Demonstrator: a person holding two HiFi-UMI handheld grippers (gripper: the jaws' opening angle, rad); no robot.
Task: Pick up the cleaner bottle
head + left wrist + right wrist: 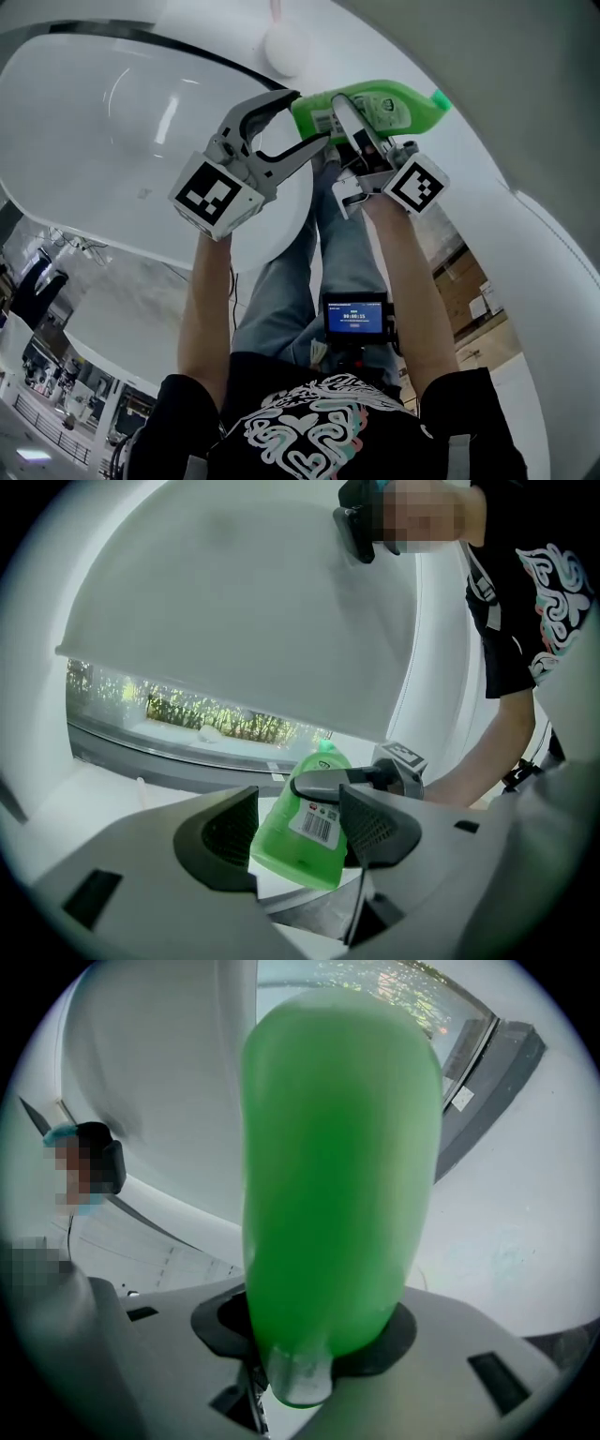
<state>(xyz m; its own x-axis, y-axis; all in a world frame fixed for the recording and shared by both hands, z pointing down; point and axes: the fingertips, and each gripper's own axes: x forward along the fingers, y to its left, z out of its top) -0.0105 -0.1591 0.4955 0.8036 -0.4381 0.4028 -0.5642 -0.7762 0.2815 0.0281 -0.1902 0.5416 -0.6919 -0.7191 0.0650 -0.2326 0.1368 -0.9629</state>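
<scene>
The cleaner bottle (pixel 384 110) is bright green with a white barcode label, lying tilted in the air over the white basin. My right gripper (pixel 345 122) is shut on the cleaner bottle, whose green body (pixel 342 1166) fills the right gripper view between the jaws. My left gripper (pixel 298 120) stands open just left of the bottle, its jaws spread wide. In the left gripper view the bottle (pixel 305 829) shows between my two pads (pixel 230 836), apart from them, with a right-gripper finger across it.
A large white curved basin (pixel 141 122) lies below both grippers, with a white round knob (pixel 284 45) at its far rim. A window with greenery (pixel 187 710) runs behind. The person's legs and a chest-mounted screen (pixel 354 317) are below.
</scene>
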